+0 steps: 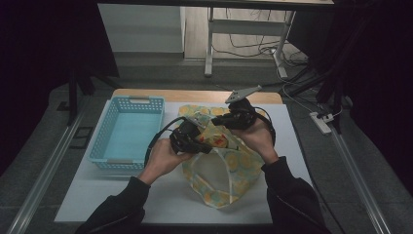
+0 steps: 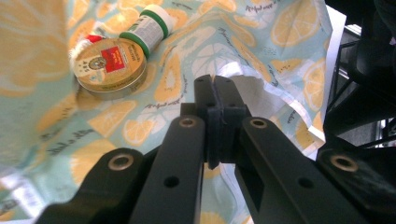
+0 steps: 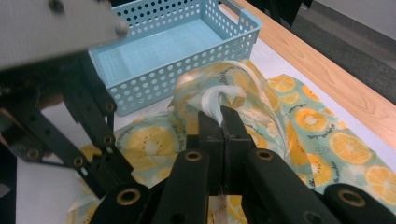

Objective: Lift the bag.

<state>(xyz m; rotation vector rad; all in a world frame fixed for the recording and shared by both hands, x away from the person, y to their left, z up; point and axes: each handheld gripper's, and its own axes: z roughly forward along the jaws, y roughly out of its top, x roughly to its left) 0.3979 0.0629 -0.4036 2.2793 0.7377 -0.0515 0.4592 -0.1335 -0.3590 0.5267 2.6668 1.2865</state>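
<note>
A fabric bag [image 1: 229,170] printed with orange slices lies on the white table, its mouth held open between my two grippers. My left gripper [image 1: 187,136] is shut on the bag's rim [image 2: 261,42], jaws pressed together [image 2: 215,86]. Inside the bag, in the left gripper view, lie a round gold tin [image 2: 111,67] with a red label and a white bottle [image 2: 148,28] with a green cap, touching each other. My right gripper [image 1: 238,117] is shut [image 3: 223,114] on a pale strap [image 3: 217,98] of the bag [image 3: 322,126], which curls out past the tips.
A light blue perforated basket [image 1: 100,141] stands left of the bag, with nothing in it [image 3: 187,70]. The table's wooden far edge [image 1: 195,95] runs behind. The white surface [image 1: 97,195] extends toward the person; desk legs and cables lie on the floor beyond.
</note>
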